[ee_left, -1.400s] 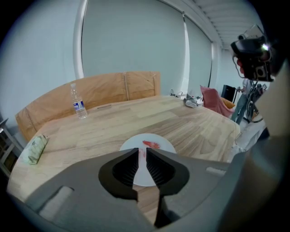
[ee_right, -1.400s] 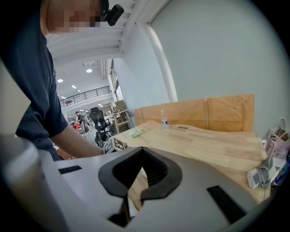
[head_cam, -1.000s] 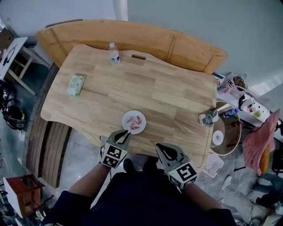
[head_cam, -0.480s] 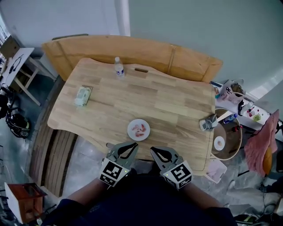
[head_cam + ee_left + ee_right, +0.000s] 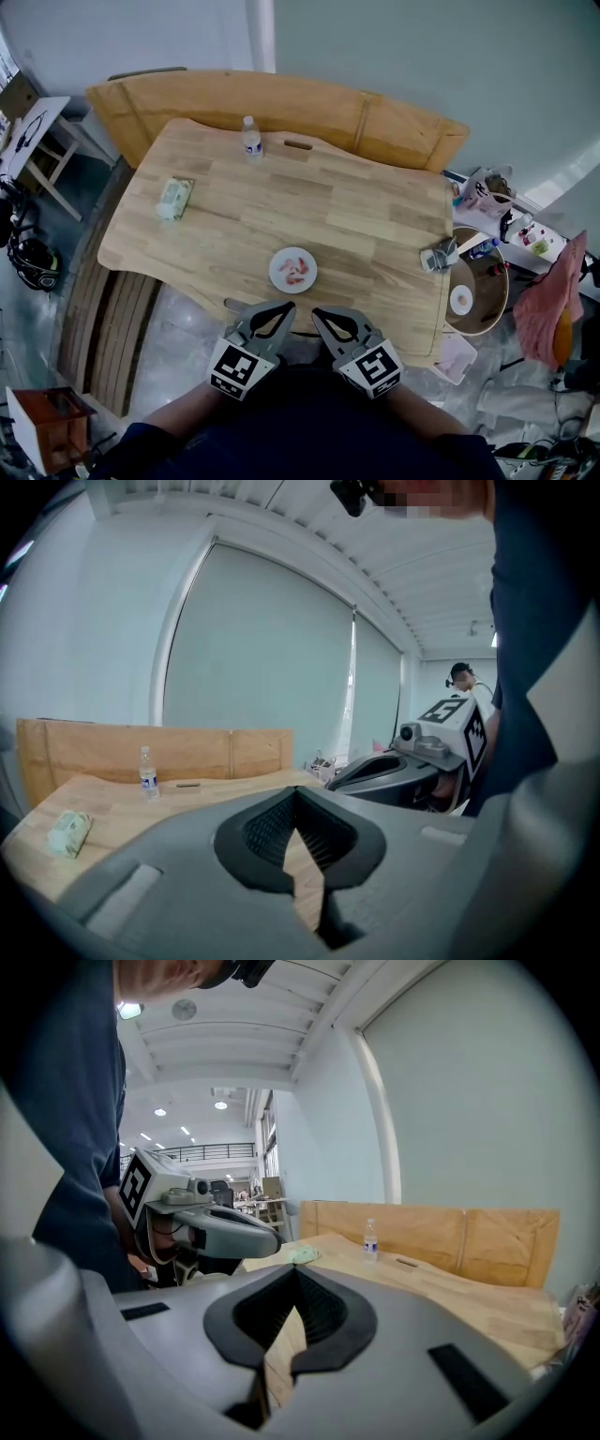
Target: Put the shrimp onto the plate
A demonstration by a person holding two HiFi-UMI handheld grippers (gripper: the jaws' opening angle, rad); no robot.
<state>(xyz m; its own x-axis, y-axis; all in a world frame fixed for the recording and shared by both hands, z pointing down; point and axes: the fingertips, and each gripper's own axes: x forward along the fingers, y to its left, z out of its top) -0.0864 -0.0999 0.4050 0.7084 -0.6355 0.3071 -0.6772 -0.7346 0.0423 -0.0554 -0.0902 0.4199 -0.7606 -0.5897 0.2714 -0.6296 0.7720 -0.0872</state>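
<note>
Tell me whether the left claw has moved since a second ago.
Yes. The left claw was at the plate's near rim; now it sits back toward the person, with bare table between them.

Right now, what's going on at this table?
A person stands at the near edge of a wooden table, holding a tool in each hand. The left tongs and the right tongs are both shut and empty, held side by side just off the table's edge. The pink shrimp already lie on the small white plate. A water bottle and a green packet sit farther away, with nothing touching them.
</note>
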